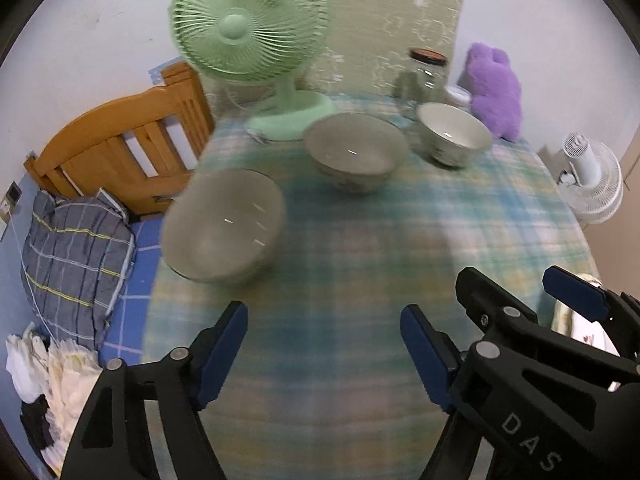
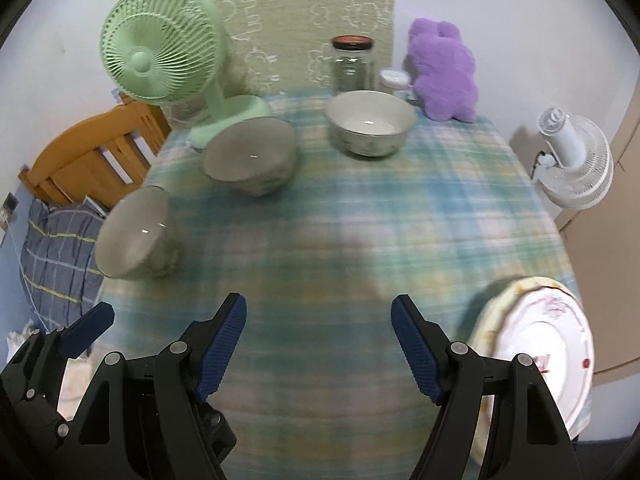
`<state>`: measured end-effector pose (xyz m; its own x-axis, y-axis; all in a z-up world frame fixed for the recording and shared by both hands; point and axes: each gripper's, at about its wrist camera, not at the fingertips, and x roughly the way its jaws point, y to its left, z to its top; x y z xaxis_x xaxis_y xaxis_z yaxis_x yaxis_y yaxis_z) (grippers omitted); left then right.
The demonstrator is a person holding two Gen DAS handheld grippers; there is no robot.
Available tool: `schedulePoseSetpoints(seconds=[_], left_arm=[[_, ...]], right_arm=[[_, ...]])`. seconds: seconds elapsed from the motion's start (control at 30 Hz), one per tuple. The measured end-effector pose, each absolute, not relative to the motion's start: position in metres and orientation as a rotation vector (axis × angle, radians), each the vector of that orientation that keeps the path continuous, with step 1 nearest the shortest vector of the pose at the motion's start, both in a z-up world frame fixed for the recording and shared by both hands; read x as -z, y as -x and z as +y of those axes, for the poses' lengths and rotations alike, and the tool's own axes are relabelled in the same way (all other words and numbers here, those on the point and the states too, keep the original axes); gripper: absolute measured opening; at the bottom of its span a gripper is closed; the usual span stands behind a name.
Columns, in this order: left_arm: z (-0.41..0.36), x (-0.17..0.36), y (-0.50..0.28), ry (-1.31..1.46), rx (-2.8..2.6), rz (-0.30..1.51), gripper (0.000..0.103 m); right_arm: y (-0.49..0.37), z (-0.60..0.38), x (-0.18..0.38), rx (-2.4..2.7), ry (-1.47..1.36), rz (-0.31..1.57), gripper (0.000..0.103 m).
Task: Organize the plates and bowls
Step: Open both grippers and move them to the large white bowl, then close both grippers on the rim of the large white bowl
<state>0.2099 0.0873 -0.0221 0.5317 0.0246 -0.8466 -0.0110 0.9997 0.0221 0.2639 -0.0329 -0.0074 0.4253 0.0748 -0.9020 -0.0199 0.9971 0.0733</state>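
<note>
Three pale bowls stand on the plaid tablecloth (image 1: pixel 360 264): a near left bowl (image 1: pixel 223 226), a middle bowl (image 1: pixel 356 152) and a far right bowl (image 1: pixel 454 134). They also show in the right wrist view: left bowl (image 2: pixel 134 232), middle bowl (image 2: pixel 250 160), far bowl (image 2: pixel 372 122). Stacked plates (image 2: pixel 536 352) lie at the table's near right edge. My left gripper (image 1: pixel 324 344) is open and empty above the cloth, near the left bowl. My right gripper (image 2: pixel 319 340) is open and empty, left of the plates; it also shows in the left wrist view (image 1: pixel 520 300).
A green desk fan (image 2: pixel 160 64), a glass jar with a dark lid (image 2: pixel 352 64), a small white container (image 2: pixel 394 78) and a purple plush toy (image 2: pixel 444 72) stand at the table's back. A wooden bed frame (image 1: pixel 120 148) is left, a white fan (image 2: pixel 572 160) right.
</note>
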Motion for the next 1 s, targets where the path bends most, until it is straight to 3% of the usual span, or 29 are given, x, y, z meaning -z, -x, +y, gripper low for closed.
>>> schedulePoseSetpoints(seconds=[0.37, 0.6, 0.67, 0.73, 1.0], left_arm=[[0.167, 0.026, -0.262, -0.025, -0.095, 0.986, 0.071], [0.191, 0.043, -0.290, -0.027, -0.069, 1.011, 0.058], [0.196, 0.051, -0.298, -0.048, -0.078, 1.020, 0.049], [0.201, 0.058, -0.306, -0.055, -0.084, 1.034, 0.047], [0.215, 0.077, -0.324, -0.032, -0.074, 1.060, 0.039]], right_arm=[[-0.316, 0.060, 0.007, -0.130, -0.061, 1.102, 0.077], [-0.345, 0.098, 0.025, -0.137, -0.085, 1.120, 0.070], [-0.352, 0.106, 0.032, -0.132, -0.084, 1.127, 0.067], [-0.357, 0.113, 0.039, -0.118, -0.071, 1.136, 0.056], [-0.378, 0.127, 0.068, -0.105, -0.081, 1.191, 0.040]])
